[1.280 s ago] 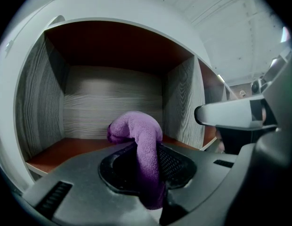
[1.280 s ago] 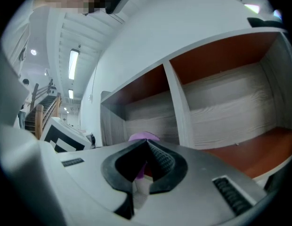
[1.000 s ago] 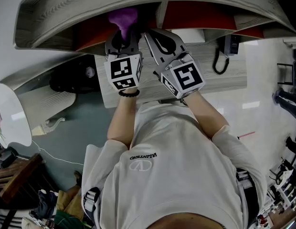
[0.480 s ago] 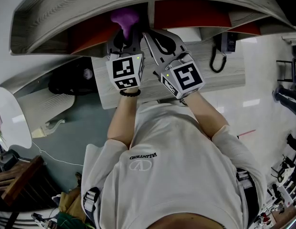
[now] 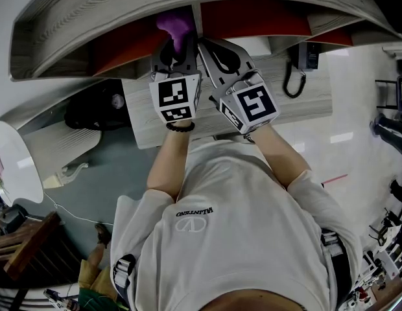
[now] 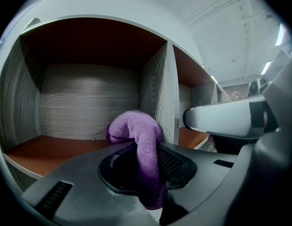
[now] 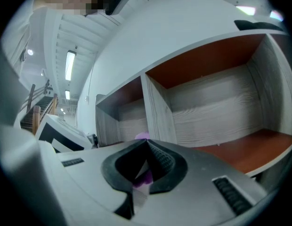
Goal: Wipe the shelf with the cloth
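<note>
Even, dim indoor light, heavy fisheye curvature, black corners, soft blur on near jaws.

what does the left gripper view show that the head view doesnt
Only the left gripper view: the left gripper's jaws clamped on the fluffy purple cloth, and, inside the compartment, the grey wood-grain back wall and upright divider.
Only the head view: the person's white t-shirt, bare forearms and a black looped cable at right.
Both: the cloth held up at the grey shelf unit with orange-brown boards.
</note>
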`<state>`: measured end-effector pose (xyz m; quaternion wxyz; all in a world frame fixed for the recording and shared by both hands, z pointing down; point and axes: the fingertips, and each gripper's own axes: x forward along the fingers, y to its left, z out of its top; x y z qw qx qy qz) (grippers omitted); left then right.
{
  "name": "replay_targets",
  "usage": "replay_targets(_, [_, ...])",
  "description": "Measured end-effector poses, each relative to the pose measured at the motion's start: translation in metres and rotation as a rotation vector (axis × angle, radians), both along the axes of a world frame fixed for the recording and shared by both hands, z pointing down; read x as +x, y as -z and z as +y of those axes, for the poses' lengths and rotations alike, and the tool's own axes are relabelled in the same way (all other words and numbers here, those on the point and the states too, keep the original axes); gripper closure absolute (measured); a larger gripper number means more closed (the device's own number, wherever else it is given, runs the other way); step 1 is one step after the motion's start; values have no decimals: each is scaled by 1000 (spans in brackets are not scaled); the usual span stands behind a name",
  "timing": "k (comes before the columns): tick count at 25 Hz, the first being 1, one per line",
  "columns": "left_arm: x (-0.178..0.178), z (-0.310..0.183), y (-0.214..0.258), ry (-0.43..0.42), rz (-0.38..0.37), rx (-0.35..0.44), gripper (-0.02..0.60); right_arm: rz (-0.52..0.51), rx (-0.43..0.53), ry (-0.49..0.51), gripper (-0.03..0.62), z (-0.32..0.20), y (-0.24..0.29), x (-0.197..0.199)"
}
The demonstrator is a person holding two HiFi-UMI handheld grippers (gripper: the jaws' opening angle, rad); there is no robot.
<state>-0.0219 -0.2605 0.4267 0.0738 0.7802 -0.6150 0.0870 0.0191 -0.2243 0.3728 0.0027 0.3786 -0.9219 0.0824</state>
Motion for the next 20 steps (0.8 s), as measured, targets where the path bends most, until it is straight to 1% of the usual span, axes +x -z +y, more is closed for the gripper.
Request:
replay_targets(3, [3, -1, 1, 0, 3, -1, 502, -3, 0, 1, 595, 0, 0, 2])
replay_targets(7, [8, -1, 2, -22, 19, -7, 502, -7, 4, 0, 595, -1, 2, 4])
replay_targets(20, [11, 0, 7, -38, -24, -9, 503, -23, 12, 0, 595, -1, 9, 8])
